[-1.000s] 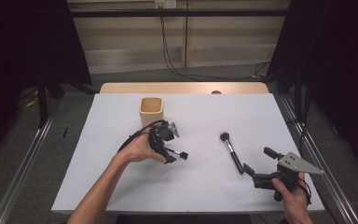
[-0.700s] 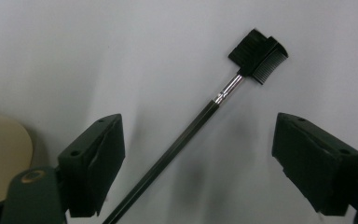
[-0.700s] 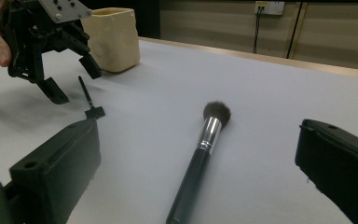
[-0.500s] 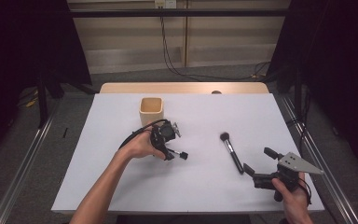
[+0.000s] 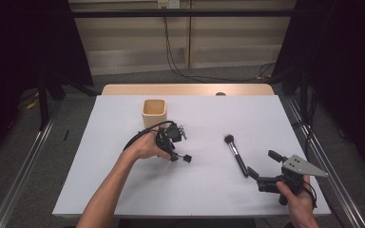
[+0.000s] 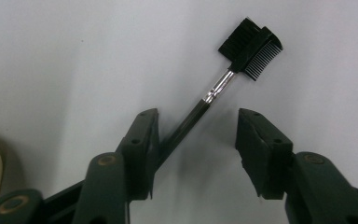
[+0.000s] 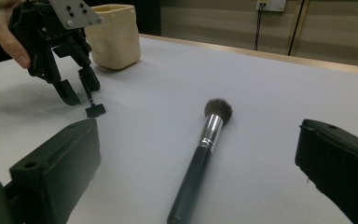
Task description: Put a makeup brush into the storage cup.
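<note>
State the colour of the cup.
The cup is cream, clearest in the right gripper view.

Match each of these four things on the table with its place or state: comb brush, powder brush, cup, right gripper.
Things:
1. comb brush
2. powder brush
3. cup
4. right gripper

Places or states:
A. stands upright toward the far side of the table, beyond the left gripper
B. jaws wide apart, nothing between them
C. lies flat, its handle between the left gripper's jaws, which have just been closing
D. lies flat just ahead of the right gripper's jaws

Pairs: 1-C, 2-D, 3-A, 4-B
</note>
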### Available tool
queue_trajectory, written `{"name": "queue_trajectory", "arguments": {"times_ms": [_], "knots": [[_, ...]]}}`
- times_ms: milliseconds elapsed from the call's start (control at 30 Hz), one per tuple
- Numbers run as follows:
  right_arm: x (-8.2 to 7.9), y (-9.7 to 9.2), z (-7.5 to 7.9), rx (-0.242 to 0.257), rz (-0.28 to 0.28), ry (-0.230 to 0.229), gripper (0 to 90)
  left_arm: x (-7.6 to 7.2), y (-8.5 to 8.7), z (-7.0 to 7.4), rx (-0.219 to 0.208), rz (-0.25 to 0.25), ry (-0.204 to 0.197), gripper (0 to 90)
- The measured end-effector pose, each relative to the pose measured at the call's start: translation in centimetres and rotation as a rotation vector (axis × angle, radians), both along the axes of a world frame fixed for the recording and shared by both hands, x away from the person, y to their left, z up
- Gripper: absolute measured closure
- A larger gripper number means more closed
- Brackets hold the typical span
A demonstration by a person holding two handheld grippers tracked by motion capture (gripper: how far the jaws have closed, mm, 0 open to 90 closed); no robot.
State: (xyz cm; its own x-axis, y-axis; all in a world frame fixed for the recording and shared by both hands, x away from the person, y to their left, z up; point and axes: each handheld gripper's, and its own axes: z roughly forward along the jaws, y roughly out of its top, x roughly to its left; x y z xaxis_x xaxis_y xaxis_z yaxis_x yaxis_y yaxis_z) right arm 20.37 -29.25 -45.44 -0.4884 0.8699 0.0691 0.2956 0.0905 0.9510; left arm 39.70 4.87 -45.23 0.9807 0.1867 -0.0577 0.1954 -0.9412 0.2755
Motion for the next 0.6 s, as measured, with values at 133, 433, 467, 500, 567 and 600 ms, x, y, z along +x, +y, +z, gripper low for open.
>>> {"name": "queue_trajectory", "arguments": {"times_ms": [133, 433, 467, 500, 567, 600], "knots": [[-0.05, -0.05, 0.02, 0.0, 0.002, -0.003, 0.0, 0.08, -0.12, 0.16, 0.019, -0.023, 0.011, 57.1], [0.06, -0.09, -0.1, -0.003, -0.009, 0.012, 0.0, 0.27, -0.17, 0.27, 0.029, -0.024, 0.018, 71.0], [0.05, -0.07, -0.1, -0.004, -0.008, 0.013, 0.0, 0.18, -0.27, 0.26, 0.035, -0.028, 0.013, 71.6], [0.02, -0.07, -0.09, -0.005, -0.005, 0.012, 0.0, 0.14, -0.37, 0.31, 0.042, -0.036, 0.015, 73.1], [0.0, -0.04, -0.08, -0.004, -0.005, 0.011, 0.0, -0.08, -0.59, 0.29, 0.049, -0.043, 0.016, 78.2], [0.0, -0.04, -0.09, -0.005, -0.004, 0.011, 0.0, -0.06, -0.62, 0.3, 0.053, -0.049, 0.019, 80.3]]}}
